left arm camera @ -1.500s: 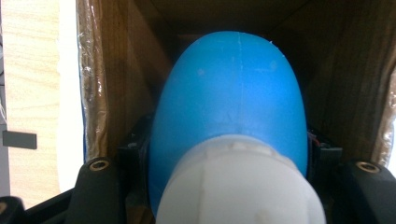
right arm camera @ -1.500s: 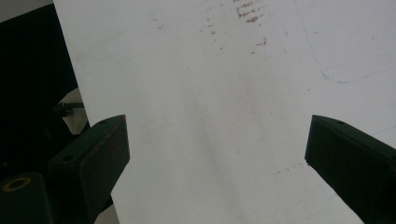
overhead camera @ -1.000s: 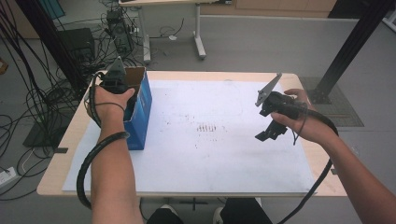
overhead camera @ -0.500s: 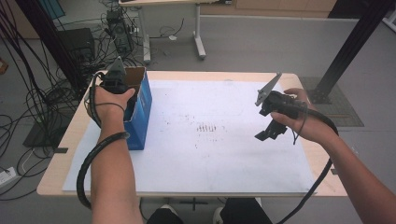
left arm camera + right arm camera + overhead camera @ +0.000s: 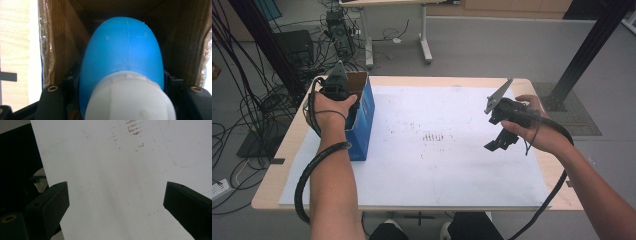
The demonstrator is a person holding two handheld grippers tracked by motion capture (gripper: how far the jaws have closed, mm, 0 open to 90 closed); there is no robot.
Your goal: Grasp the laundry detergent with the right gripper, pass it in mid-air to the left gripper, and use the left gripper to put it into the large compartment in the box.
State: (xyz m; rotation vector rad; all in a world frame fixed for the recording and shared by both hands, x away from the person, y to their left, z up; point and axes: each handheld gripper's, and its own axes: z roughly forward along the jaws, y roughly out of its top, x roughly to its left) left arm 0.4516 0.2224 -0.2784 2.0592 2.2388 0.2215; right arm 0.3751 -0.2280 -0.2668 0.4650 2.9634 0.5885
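White paper (image 5: 452, 165) covers the wooden counter (image 5: 277, 165); cables litter the grey floor behind. High view: left gripper (image 5: 337, 87) reaches down into a blue-sided cardboard box (image 5: 362, 120) at the counter's left edge. Left gripper view, inside the box: fingers clamped on a blue bottle (image 5: 122, 55) with a white cap (image 5: 130, 100). Right gripper (image 5: 116, 202) hovers over the paper, fingers spread wide, holding nothing.

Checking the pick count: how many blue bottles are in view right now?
1. The blue bottle with a white cap sits between the left gripper's jaws, inside the blue cardboard box at the table's left edge. The box interior is mostly hidden, so more may lie inside.
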